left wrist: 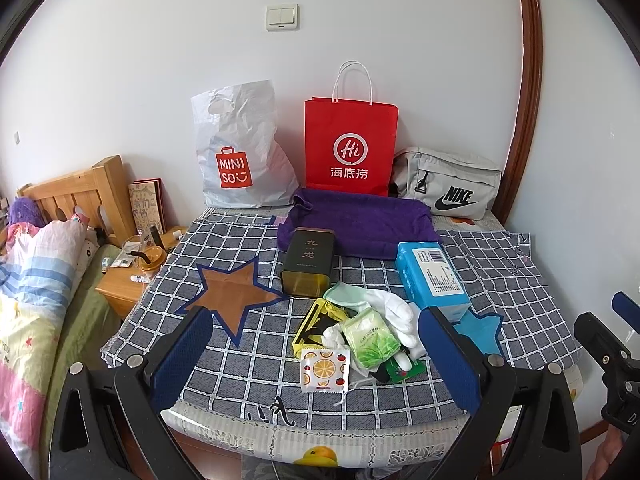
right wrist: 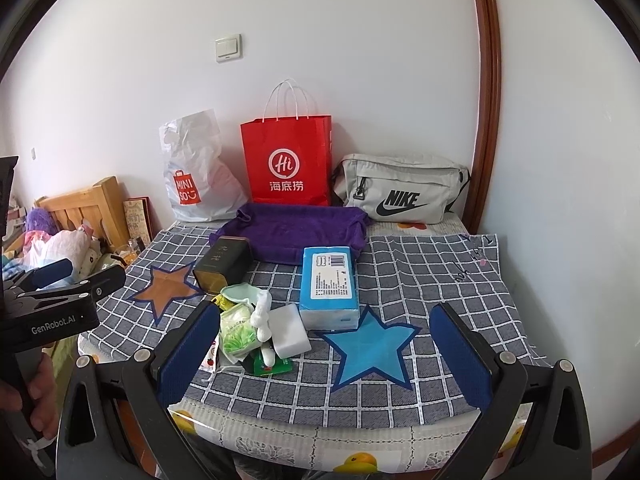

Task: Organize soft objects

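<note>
A small heap of soft things sits at the lower centre of the left wrist view, on the checked cloth point(left wrist: 248, 364): one white glove point(left wrist: 394, 312), one pale green cloth piece point(left wrist: 344, 295), one green tissue pack point(left wrist: 371, 339), one orange-print sachet point(left wrist: 325, 369) and one yellow-and-black item point(left wrist: 314, 326). In the right wrist view one white sponge block point(right wrist: 289, 330) lies against the heap. Just beside it are one blue tissue pack point(left wrist: 434, 276) and one dark tin point(left wrist: 308, 262), with one purple towel point(left wrist: 360, 224) behind. Two stars mark the cloth: one brown point(left wrist: 230, 294), one blue point(right wrist: 372, 346). Three bags stand along the wall: one white plastic point(left wrist: 240, 148), one red paper point(left wrist: 350, 148), one grey waist bag point(left wrist: 450, 188). The left gripper point(left wrist: 316, 364) and the right gripper point(right wrist: 326, 360) both hang spread wide, holding nothing.
</note>
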A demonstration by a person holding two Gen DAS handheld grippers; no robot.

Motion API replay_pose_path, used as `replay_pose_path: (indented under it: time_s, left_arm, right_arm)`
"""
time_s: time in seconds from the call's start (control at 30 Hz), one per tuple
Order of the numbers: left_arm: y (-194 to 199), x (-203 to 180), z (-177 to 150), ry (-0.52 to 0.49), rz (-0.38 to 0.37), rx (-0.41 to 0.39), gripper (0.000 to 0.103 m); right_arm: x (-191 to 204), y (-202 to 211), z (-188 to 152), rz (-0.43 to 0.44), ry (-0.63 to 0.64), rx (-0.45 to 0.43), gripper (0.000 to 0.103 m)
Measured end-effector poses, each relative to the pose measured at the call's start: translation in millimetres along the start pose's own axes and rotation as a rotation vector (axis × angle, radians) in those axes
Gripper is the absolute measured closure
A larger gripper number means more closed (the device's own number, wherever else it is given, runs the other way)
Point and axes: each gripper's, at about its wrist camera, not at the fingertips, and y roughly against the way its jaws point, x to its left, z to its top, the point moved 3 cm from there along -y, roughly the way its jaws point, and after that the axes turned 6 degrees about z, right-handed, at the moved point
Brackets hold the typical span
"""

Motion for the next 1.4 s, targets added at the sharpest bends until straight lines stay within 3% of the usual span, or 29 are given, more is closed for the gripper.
replay_pose_path:
  time_s: [0.77, 1.0, 1.17, 1.4]
  left_arm:
    - [-21.1, -1.4, -4.9, 0.019, -0.013, -0.017, 0.0]
    - [-71.5, 6.7, -31.4, 0.012, 0.007, 0.086, 0.0]
    - [-106.5, 15.7, -58.3, 0.01, 0.021, 0.169, 0.006]
    - [-142.3, 12.8, -92.0, -0.017, -0.005, 0.27, 0.006]
  right_arm:
    - [6.3, -9.2, -4.6, 0.048, 0.019, 0.006, 0.0]
    - [6.1, -44.6, -20.2, 0.125, -0.001, 0.064, 0.0]
    - [0.4, -75.2, -34.5, 0.117, -0.03, 0.108, 0.0]
    - [-7.3, -118.3, -58.6, 0.123, -0.062, 0.198, 0.0]
